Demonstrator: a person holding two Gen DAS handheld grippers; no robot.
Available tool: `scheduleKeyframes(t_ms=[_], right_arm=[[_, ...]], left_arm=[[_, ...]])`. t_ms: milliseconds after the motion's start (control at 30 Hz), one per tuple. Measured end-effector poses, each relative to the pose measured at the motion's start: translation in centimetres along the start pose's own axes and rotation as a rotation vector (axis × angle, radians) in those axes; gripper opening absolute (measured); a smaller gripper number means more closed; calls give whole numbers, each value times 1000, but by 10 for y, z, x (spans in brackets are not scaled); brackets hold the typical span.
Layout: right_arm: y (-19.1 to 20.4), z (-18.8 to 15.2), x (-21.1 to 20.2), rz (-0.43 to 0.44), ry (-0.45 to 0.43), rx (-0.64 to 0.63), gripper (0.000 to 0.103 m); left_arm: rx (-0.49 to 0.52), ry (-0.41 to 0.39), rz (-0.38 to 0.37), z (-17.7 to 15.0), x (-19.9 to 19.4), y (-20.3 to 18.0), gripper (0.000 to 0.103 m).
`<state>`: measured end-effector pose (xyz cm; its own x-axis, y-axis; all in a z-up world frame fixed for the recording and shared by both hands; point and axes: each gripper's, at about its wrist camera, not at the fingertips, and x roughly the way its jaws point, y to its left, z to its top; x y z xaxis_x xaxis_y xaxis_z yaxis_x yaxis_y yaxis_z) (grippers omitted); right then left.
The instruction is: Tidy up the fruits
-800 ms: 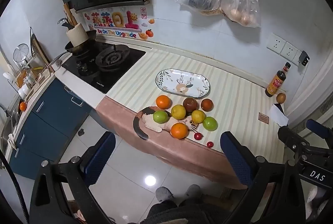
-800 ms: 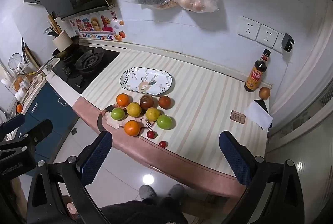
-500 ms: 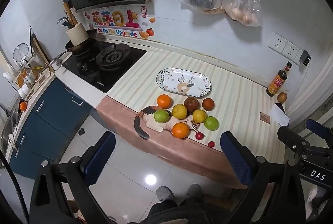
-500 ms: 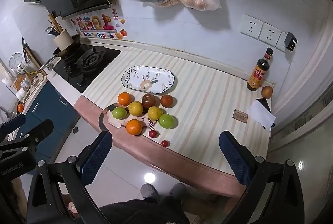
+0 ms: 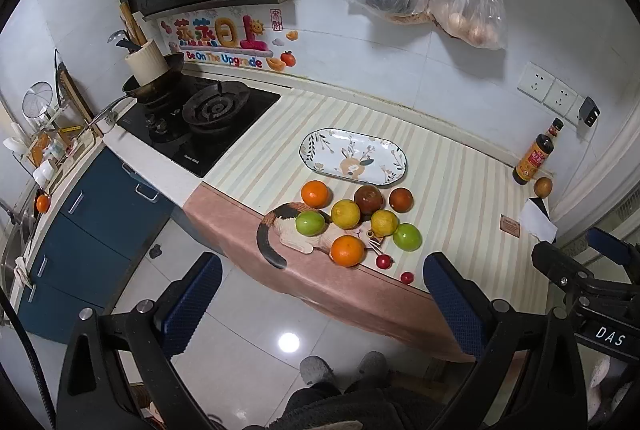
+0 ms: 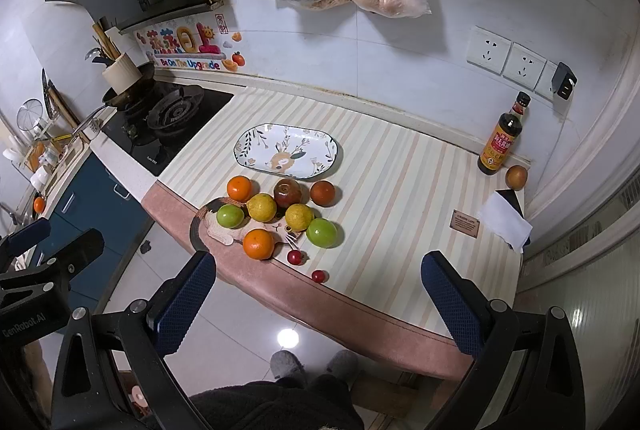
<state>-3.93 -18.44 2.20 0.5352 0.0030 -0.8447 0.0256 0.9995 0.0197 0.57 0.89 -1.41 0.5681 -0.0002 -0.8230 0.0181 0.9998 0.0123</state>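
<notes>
A cluster of fruit lies near the counter's front edge: two oranges, two green fruits, two yellow ones, two dark red-brown ones and two small red cherries. Behind them lies an empty oval patterned plate. My left gripper and right gripper both hang open, high above the floor in front of the counter, with nothing between their fingers.
A cat-shaped mat lies under some fruit. A gas stove with a pan is at the left. A sauce bottle, a brown fruit and a folded tissue stand at the right. Bags hang on the wall.
Both views have shifted slightly, so the fruit and plate sit a little lower in the frames. Both grippers stay open and empty.
</notes>
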Motion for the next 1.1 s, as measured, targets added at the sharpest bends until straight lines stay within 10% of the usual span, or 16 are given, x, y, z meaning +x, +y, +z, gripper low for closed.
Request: scheduleKeyframes(t_ms=[1100], right_arm=[[-3, -3, 16, 6, 27, 3, 103]], left_arm=[[4, 49, -2, 2, 14, -9, 103]])
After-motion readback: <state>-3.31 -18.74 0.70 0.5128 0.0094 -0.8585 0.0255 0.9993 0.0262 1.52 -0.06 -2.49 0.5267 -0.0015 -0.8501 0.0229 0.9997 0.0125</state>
